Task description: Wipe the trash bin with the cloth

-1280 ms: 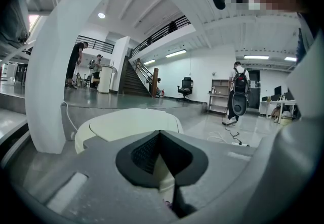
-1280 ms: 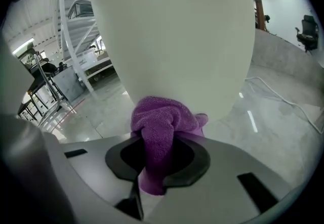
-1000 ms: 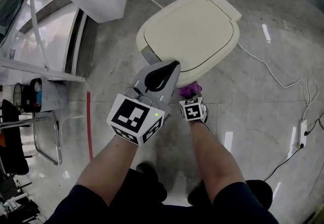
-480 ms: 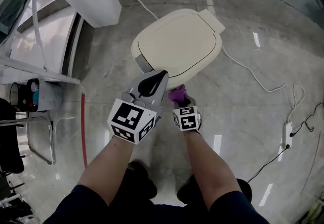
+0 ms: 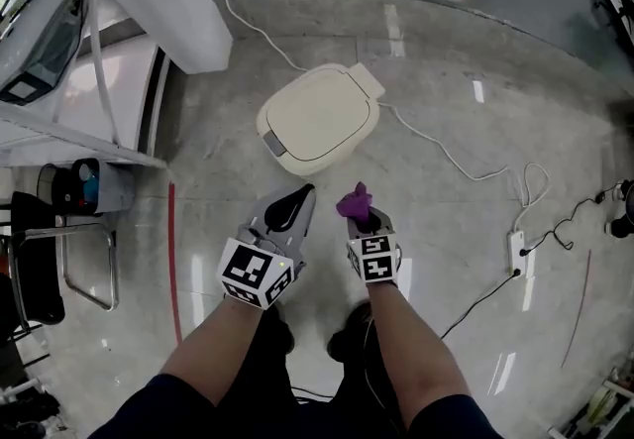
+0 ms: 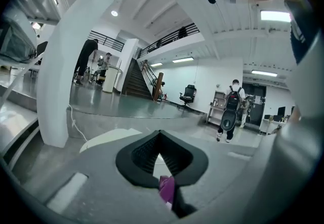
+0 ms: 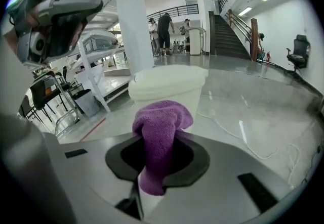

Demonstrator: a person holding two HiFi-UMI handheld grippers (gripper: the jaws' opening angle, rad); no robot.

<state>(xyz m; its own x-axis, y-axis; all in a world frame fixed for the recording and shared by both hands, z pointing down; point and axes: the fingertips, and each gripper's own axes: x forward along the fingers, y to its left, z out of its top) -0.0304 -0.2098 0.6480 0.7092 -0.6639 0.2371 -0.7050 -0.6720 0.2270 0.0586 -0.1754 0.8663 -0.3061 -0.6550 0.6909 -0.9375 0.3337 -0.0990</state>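
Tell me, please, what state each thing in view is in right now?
Trash bin: lid closed, standing on the floor.
Cloth: bunched, clamped in the right gripper, apart from the bin.
Right gripper: shut on the cloth.
Left gripper: shut, tips together.

Cream trash bin [image 5: 319, 118]! Near it, a purple cloth [image 5: 354, 200]. Grey left gripper [image 5: 305, 192] and right gripper [image 5: 365, 217] flash black-and-white square markers; mottled grey floor [image 5: 466, 259] around the bin.
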